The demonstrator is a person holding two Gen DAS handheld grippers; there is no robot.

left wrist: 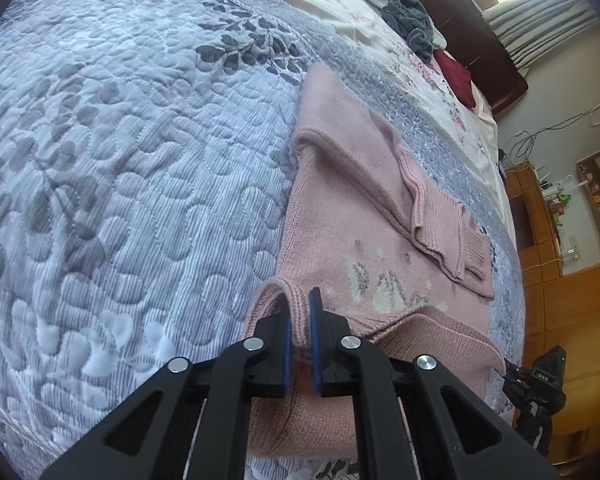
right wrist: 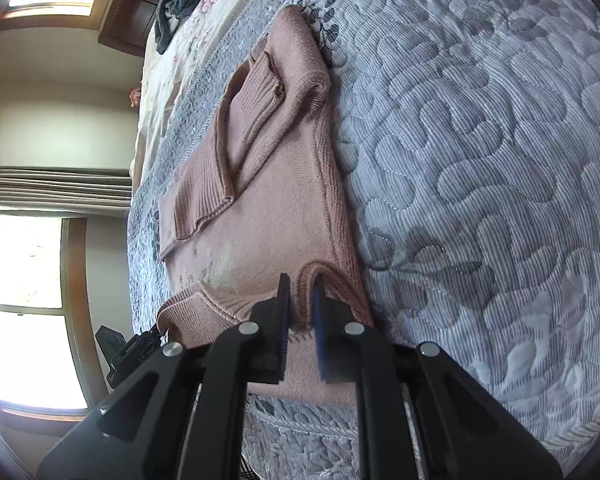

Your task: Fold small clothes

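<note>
Left wrist view shows a grey quilt [left wrist: 120, 160] filling the left of the frame, with a pink sweater [left wrist: 340, 208] lying at centre right, one sleeve [left wrist: 432, 200] folded across it. At bottom centre the left gripper [left wrist: 300, 312] pinches the sweater's near edge. Right wrist view has the right gripper [right wrist: 302, 300] likewise clamped on the sweater's edge at bottom centre.

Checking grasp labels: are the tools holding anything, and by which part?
Both hold the pink sweater: left tool and right tool each pinch a raised fold of its near ribbed edge.
</note>
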